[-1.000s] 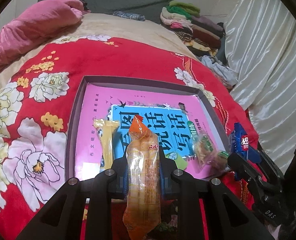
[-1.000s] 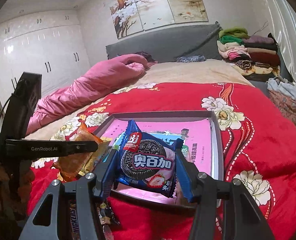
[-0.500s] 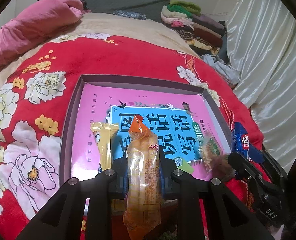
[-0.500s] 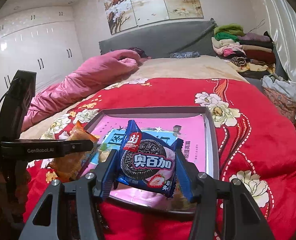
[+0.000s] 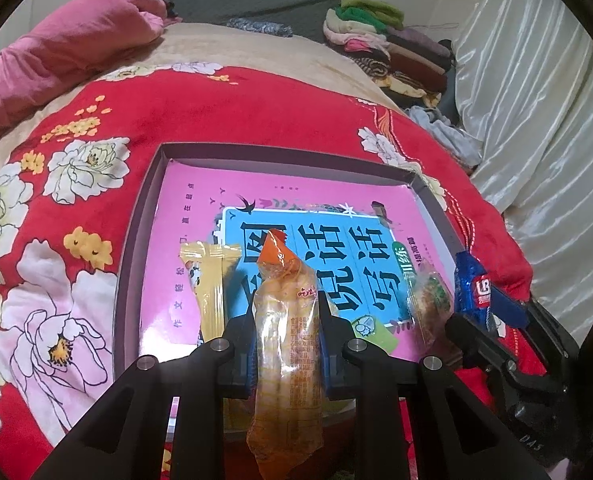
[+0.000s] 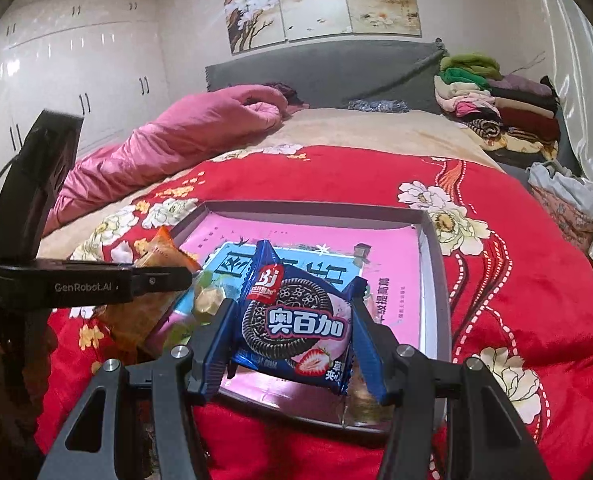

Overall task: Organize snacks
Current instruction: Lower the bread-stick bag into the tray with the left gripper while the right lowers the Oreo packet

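Observation:
My left gripper [image 5: 286,312] is shut on a long orange snack packet [image 5: 286,344], held upright over the near edge of a shallow grey tray [image 5: 140,208] lined with a pink and blue book. A yellow snack bar [image 5: 210,280] and a clear green snack bag [image 5: 430,300] lie in the tray. My right gripper [image 6: 292,316] is shut on a blue cookie packet [image 6: 296,320], held above the tray's near edge [image 6: 434,248]. The cookie packet also shows in the left wrist view [image 5: 476,288], and the orange packet in the right wrist view [image 6: 152,276].
The tray sits on a red floral blanket [image 5: 256,112] on a bed. A pink quilt [image 6: 168,140] lies at the far left, folded clothes [image 6: 496,108] at the far right. White curtains [image 5: 536,120] hang on the right.
Both grippers have moved forward towards the tray with their packets still held. The tray appears closer in both views.

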The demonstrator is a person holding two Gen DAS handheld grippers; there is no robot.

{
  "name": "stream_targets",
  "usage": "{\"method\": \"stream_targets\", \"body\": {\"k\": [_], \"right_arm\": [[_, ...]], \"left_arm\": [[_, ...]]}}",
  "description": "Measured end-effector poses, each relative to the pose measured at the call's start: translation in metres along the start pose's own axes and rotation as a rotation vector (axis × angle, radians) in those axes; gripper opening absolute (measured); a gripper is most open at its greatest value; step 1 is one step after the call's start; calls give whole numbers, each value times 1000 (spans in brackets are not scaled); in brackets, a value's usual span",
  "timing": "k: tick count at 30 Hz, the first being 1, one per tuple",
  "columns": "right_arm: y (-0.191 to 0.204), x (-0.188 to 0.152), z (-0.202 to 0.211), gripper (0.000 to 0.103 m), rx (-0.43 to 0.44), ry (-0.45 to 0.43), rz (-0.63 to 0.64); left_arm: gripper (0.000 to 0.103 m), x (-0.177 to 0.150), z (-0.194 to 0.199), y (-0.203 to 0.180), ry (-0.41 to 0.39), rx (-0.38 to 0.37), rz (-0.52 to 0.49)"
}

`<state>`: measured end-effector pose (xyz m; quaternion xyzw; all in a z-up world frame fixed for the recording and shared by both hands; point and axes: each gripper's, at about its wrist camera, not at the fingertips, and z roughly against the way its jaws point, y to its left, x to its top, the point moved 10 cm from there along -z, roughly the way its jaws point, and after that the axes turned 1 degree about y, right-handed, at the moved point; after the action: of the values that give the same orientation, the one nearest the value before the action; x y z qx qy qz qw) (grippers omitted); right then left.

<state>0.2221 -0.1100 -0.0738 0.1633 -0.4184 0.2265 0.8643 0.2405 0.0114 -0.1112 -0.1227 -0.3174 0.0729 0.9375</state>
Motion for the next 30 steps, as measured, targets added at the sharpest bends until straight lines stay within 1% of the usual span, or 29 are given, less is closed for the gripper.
{"method": "stream_targets", "body": {"k": [8, 11, 23, 26, 30], "right_arm": [[10, -7, -7, 56, 0, 28, 50], [13, -8, -9, 56, 15, 32, 58], [20, -14, -15, 56, 32, 53, 80], [20, -15, -16, 57, 40, 58, 77], [20, -15, -17, 57, 48, 60, 70]], "left_arm": [[23, -1, -2, 1, 9, -1, 3], [23, -1, -2, 1, 10, -5, 8], [23, -2, -5, 1, 14, -12, 3], [23, -2, -5, -1, 12, -26, 3], [23, -3, -5, -2, 12, -25, -8]]}}
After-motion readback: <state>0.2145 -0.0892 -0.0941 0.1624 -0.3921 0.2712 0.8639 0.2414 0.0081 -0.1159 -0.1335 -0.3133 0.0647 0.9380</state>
